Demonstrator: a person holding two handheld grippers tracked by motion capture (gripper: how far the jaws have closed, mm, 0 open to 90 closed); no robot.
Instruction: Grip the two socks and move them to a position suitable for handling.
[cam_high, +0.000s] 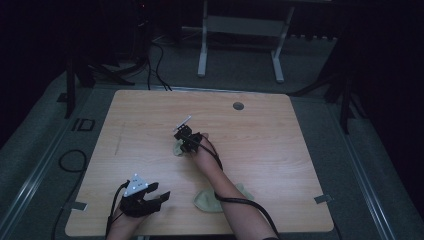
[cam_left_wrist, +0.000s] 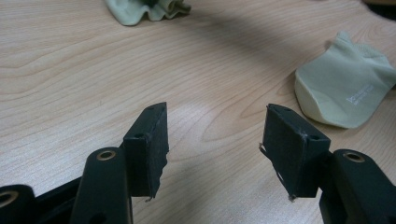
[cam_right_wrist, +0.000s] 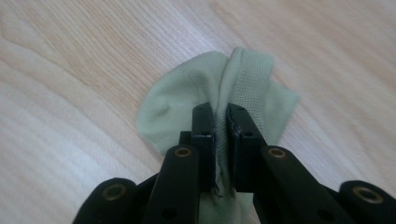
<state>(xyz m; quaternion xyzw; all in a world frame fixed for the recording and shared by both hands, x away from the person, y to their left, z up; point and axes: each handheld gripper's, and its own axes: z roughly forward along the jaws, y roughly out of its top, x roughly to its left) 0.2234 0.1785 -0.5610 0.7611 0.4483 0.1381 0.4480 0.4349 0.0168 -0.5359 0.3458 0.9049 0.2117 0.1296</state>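
Two pale green socks lie on the wooden table (cam_high: 280, 130). My right gripper (cam_high: 186, 144) (cam_right_wrist: 220, 116) is near the table's middle, shut on the first sock (cam_high: 178, 148) (cam_right_wrist: 187, 105), pinching a fold of its ribbed cuff between the jaws. This sock also appears crumpled at the top of the left gripper view (cam_left_wrist: 140, 10). The second sock (cam_high: 207, 199) (cam_left_wrist: 343, 88) lies flat near the front edge, partly under the right forearm. My left gripper (cam_high: 159, 197) (cam_left_wrist: 214, 140) hovers open at the front left, jaws wide apart with nothing between them, the second sock to its right.
A round grommet hole (cam_high: 238, 106) sits near the table's far edge. Beyond the table stand a white frame's legs (cam_high: 202, 55) and cables (cam_high: 159, 65) on the grey floor. A loose cable loop (cam_high: 70, 160) lies left of the table.
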